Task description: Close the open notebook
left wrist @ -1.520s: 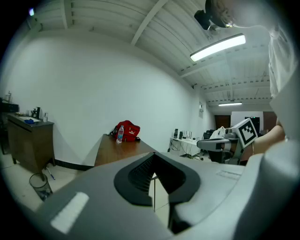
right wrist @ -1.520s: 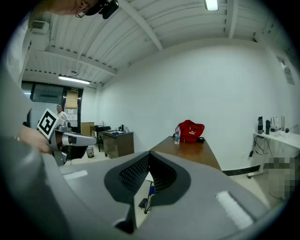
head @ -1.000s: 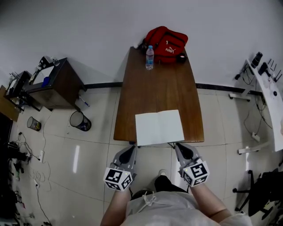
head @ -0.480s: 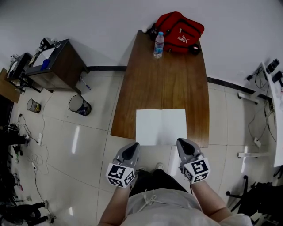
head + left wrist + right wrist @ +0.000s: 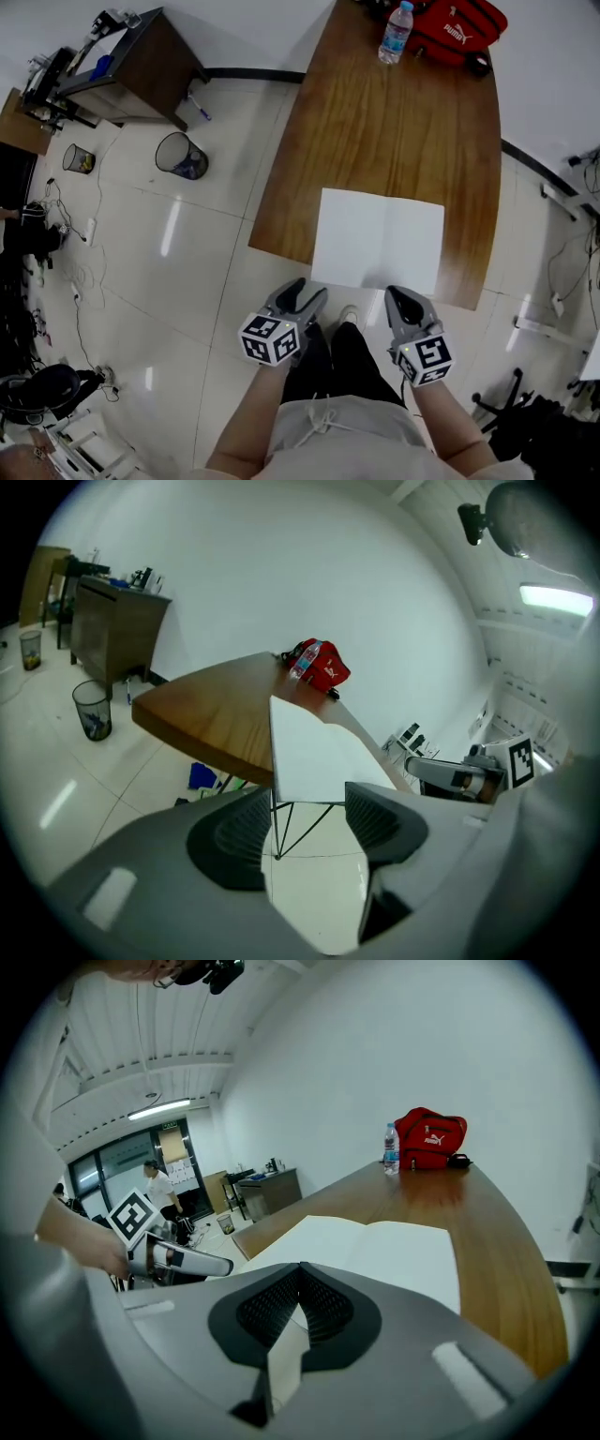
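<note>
Head view showed the open notebook (image 5: 380, 239) at the table's (image 5: 403, 122) near edge, overhanging slightly. Left gripper's (image 5: 305, 292) fingers were opening, empty; right gripper's (image 5: 400, 294) were together. A careless nudge could tip the notebook off.

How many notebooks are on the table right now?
1. The open notebook lies flat at the near edge of the table, overhanging it slightly. The red bag at the far end could hide another.
</note>
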{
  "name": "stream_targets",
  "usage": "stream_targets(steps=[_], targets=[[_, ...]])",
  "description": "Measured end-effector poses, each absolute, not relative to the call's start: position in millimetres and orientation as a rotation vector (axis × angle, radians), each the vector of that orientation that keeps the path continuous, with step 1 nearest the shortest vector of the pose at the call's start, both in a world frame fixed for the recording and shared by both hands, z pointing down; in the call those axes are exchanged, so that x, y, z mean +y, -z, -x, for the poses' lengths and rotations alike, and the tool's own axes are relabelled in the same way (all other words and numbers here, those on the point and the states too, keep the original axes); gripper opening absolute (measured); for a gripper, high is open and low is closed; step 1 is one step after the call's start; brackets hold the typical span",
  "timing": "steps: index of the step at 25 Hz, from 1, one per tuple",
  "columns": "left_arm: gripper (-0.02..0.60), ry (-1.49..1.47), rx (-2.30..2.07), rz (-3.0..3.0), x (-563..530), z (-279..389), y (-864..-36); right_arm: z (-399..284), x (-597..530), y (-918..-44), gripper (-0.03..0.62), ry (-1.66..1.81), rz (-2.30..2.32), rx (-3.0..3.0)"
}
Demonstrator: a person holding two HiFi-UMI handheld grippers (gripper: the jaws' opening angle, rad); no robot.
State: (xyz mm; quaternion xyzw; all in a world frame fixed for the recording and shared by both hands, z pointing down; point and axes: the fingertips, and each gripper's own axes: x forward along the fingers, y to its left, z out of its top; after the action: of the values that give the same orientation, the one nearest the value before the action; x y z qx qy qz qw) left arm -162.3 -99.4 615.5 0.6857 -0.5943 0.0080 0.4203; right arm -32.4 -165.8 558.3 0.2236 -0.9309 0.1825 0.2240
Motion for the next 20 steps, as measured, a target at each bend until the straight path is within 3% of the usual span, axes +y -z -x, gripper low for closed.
stream_targets(steps=[9,10,12,20], targets=[[0.264,0.132,-1.384,-1.655,-120,167,-642,46,-161,-575,0.001,-0.476,-0.522,-2.553],[0.24,0.143,-1.371,-1.653,-122,167,-642,46,-161,-575,0.002,-0.475,-0.521,-2.551],[0.126,0.137,-1.362,-1.654,-122,168,-642,45,-161,-576,0.001,-0.477,-0.525,-2.546],[0.037,0.007,-1.405,-1.775,-124,167,-595,40,-169,-555,0.001,-0.46,-0.589,-2.575]])
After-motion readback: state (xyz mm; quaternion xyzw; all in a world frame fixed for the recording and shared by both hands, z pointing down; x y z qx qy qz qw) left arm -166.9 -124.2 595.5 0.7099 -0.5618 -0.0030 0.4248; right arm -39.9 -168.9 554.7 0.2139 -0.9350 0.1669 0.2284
